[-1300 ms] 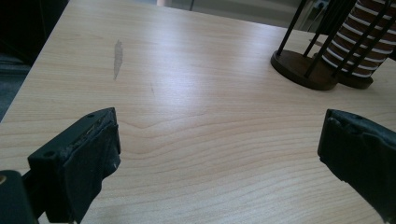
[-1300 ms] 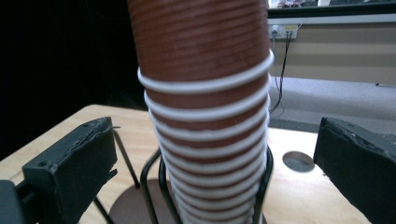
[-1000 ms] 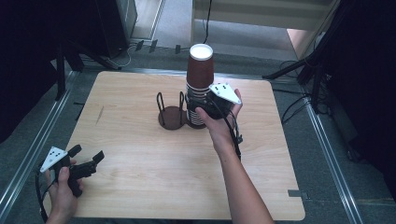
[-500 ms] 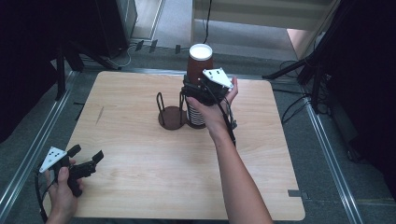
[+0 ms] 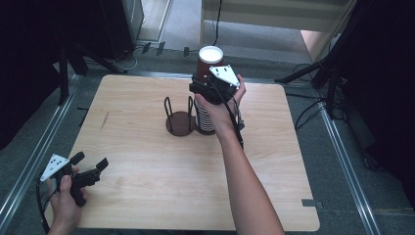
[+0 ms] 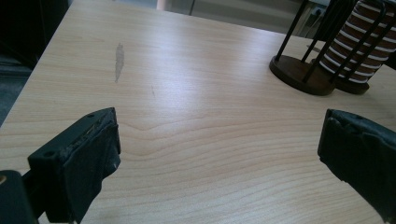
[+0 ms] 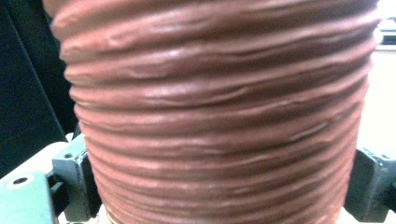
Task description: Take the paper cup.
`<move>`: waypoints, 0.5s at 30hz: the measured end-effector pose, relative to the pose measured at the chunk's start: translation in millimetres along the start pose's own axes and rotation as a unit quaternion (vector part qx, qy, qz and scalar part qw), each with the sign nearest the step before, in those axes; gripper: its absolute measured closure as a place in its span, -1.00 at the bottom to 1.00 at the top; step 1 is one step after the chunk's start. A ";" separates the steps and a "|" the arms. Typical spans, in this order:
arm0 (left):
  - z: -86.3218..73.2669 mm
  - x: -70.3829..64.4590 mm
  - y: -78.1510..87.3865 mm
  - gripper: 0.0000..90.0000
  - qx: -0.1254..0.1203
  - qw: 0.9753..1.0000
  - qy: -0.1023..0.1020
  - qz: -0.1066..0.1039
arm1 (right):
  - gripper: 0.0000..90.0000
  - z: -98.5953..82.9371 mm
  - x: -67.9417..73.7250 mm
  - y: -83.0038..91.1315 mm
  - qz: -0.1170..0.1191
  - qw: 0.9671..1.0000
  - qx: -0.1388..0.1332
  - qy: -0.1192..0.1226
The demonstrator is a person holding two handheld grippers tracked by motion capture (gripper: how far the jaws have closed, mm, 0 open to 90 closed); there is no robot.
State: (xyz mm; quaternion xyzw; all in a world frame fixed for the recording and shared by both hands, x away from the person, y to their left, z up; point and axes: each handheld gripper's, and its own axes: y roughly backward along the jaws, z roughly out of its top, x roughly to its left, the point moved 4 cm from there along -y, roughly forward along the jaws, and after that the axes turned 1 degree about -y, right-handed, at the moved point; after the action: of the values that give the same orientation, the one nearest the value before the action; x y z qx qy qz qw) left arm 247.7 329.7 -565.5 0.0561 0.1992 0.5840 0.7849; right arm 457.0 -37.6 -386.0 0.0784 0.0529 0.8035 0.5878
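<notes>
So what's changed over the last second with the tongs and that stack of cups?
The right tongs climbed from low on the stack of cups to its upper part, where their jaws now sit on either side of the ribbed top cup; whether they press it is unclear. The left tongs stayed open near the table's front left corner, and the wire holder has not moved.
</notes>
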 end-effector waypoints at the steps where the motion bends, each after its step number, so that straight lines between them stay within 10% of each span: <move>1: 0.0 0.0 0.0 -1.00 0.000 1.000 0.000 0.000 | -0.82 0.2 0.0 0.1 0.000 1.000 0.000 0.000; 15: -0.1 -0.1 0.0 -1.00 0.000 1.000 0.000 0.001 | -0.78 19.2 5.7 3.1 0.004 1.000 -0.026 0.003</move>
State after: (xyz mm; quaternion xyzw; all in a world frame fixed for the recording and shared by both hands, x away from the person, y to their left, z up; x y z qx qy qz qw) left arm 247.7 329.6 -565.6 0.0563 0.1988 0.5849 0.7844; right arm 456.1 -33.3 -366.2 0.0606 0.0337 0.8073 0.5860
